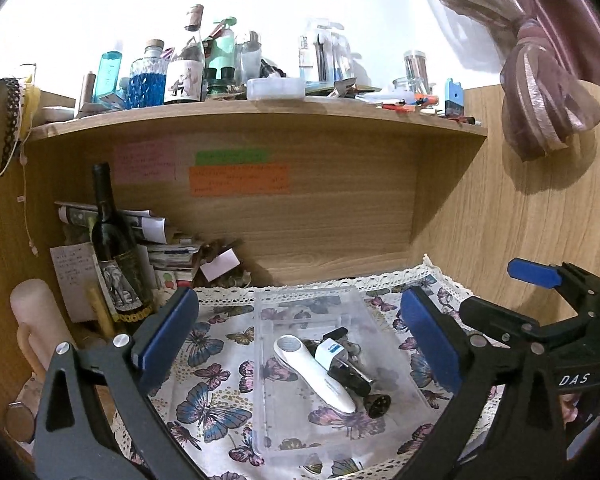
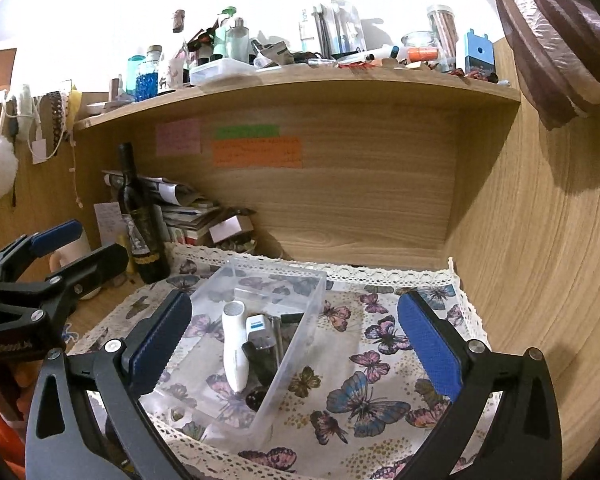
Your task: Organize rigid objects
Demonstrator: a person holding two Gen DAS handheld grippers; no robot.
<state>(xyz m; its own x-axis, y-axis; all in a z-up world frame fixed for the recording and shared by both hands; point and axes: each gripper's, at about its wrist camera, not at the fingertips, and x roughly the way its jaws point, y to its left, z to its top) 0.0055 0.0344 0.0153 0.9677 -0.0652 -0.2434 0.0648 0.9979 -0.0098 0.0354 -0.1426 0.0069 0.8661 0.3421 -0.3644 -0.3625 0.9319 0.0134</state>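
Observation:
A clear plastic box (image 1: 278, 312) (image 2: 300, 332) stands on a butterfly-print cloth (image 1: 212, 400) (image 2: 364, 396). Inside it lie a white handheld device (image 1: 312, 372) (image 2: 234, 346), a small white and blue item (image 1: 329, 352) (image 2: 257, 328) and some dark black parts (image 1: 356, 382) (image 2: 262, 364). My left gripper (image 1: 300, 338) is open and empty, held above the box. My right gripper (image 2: 296, 338) is open and empty, over the box's right wall and the cloth. Each gripper shows at the edge of the other's view, the right gripper (image 1: 512, 296) and the left gripper (image 2: 80, 244).
A dark wine bottle (image 1: 114, 248) (image 2: 140, 216) stands left of the cloth beside stacked papers (image 1: 164, 248) (image 2: 188, 216) and a pale candle (image 1: 36, 312). A wooden shelf (image 1: 260, 114) (image 2: 300, 84) above is crowded with bottles and jars. Wooden walls close the back and right.

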